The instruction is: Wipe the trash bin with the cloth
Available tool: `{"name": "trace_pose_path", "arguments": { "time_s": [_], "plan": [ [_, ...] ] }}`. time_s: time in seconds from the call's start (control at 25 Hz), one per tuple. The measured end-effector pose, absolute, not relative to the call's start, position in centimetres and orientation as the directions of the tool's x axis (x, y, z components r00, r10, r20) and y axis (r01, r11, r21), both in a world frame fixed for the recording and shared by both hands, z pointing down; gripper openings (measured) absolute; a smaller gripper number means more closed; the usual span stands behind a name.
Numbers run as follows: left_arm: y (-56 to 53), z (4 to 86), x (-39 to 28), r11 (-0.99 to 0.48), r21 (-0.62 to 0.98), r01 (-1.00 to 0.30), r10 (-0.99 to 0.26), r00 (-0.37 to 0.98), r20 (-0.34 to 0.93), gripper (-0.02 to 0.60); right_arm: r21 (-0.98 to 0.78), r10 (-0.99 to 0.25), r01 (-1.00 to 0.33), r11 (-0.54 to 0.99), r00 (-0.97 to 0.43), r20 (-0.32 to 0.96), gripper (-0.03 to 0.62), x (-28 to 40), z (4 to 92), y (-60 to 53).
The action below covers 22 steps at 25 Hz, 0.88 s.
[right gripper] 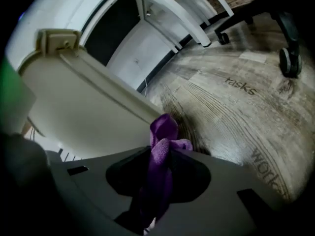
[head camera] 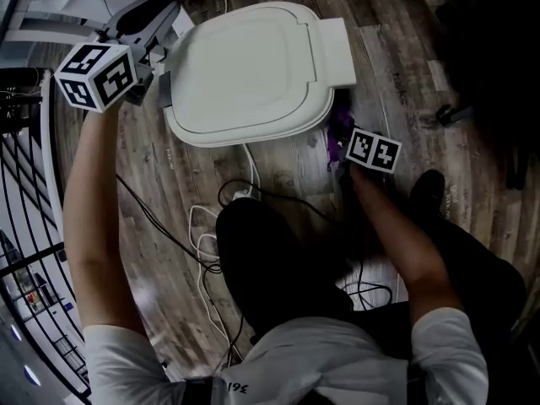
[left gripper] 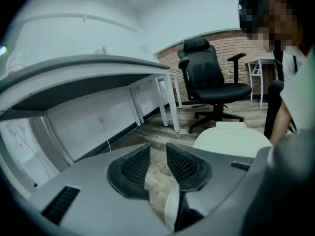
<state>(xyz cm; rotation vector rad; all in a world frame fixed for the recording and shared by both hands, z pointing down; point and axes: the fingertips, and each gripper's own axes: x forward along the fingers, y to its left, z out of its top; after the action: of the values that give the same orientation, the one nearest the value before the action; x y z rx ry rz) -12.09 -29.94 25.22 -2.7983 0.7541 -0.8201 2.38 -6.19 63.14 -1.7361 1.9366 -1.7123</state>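
The white trash bin [head camera: 249, 70] stands on the wood floor with its lid down. My left gripper [head camera: 152, 36] is held at the bin's left rim; in the left gripper view its jaws [left gripper: 158, 156] stand open with only floor between them and the bin lid [left gripper: 236, 139] to the right. My right gripper [head camera: 346, 146] is low at the bin's near right side. Its jaws [right gripper: 161, 156] are shut on a purple cloth [right gripper: 163, 136], which bunches out past the tips close to the bin's pale side wall [right gripper: 83, 112]. The cloth [head camera: 340, 129] shows beside the bin.
Cables [head camera: 219, 226] trail over the floor in front of the bin, near my legs. A black office chair [left gripper: 211, 82] and a white desk [left gripper: 98, 70] stand beyond. A chair castor [right gripper: 289, 58] is to the right. A black railing [head camera: 25, 218] runs along the left.
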Motion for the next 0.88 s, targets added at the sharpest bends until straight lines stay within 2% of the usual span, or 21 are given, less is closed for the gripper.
{"name": "trace_pose_path", "arguments": {
  "time_s": [0.16,0.24,0.28,0.4,0.48,0.64,0.88],
  "plan": [
    [-33.8,30.7,-12.9,-0.867,-0.108,-0.487,-0.453,0.677,0.580,0.104,-0.630,-0.636,-0.772,-0.088,-0.443,0.632,0.104,-2.9,62.8,-1.9],
    [-33.9,33.3,-13.9,-0.860,-0.042,-0.508,-0.416,0.652,0.634,0.104,-0.654,-0.600,-0.755,0.049,-0.545,0.586,0.104,-7.1,61.3,-1.0],
    [-33.7,34.0,-14.4,-0.853,0.008,-0.522,-0.396,0.658,0.640,0.077,-0.669,-0.592,-0.735,0.113,-0.590,0.549,0.104,-8.8,60.1,-1.0],
    [-33.2,34.5,-15.8,-0.808,0.182,-0.561,-0.362,0.715,0.598,0.075,-0.663,-0.631,-0.708,0.244,-0.635,0.446,0.104,-10.6,56.0,-2.7],
    [-32.6,34.7,-16.3,-0.781,0.280,-0.559,-0.333,0.751,0.571,0.063,-0.651,-0.671,-0.715,0.256,-0.616,0.413,0.104,-10.0,54.1,-4.1],
    [-31.0,35.0,-16.5,-0.742,0.422,-0.520,-0.268,0.808,0.524,0.004,-0.671,-0.708,-0.720,0.177,-0.567,0.422,0.092,-8.3,53.7,-4.7],
    [-28.0,33.8,-15.3,-0.696,0.600,-0.395,-0.203,0.909,0.364,0.003,-0.643,-0.750,-0.761,0.084,-0.473,0.462,0.091,-5.6,53.9,-4.9]
  ]
}}
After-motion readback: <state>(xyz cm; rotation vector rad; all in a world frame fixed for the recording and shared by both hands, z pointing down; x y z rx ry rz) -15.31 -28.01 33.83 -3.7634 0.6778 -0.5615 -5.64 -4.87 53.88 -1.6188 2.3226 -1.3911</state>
